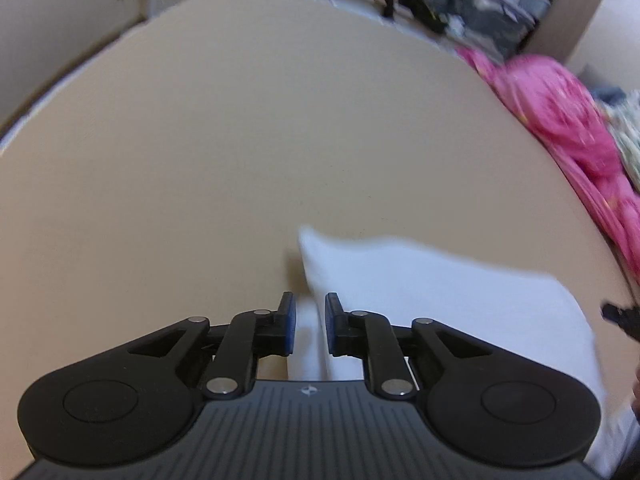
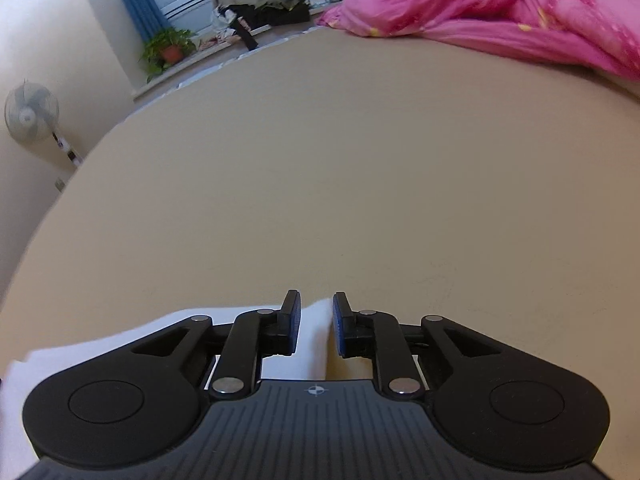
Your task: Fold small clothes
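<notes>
White garment (image 1: 420, 280) (smooth, soft, blurred) lies on matte beige bed (image 1: 200, 160). Left gripper (image 1: 310, 322) and right gripper (image 2: 316, 324) jaws stand slightly parted, a cloth corner between each, pads not pressing.

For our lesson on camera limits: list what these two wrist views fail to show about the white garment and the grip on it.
- Left wrist view: the white garment is blurred and its near part lies under the left gripper; type unclear.
- Right wrist view: the right gripper body hides most of the garment.
- Both views: whether the pads pinch cloth is unclear.
</notes>
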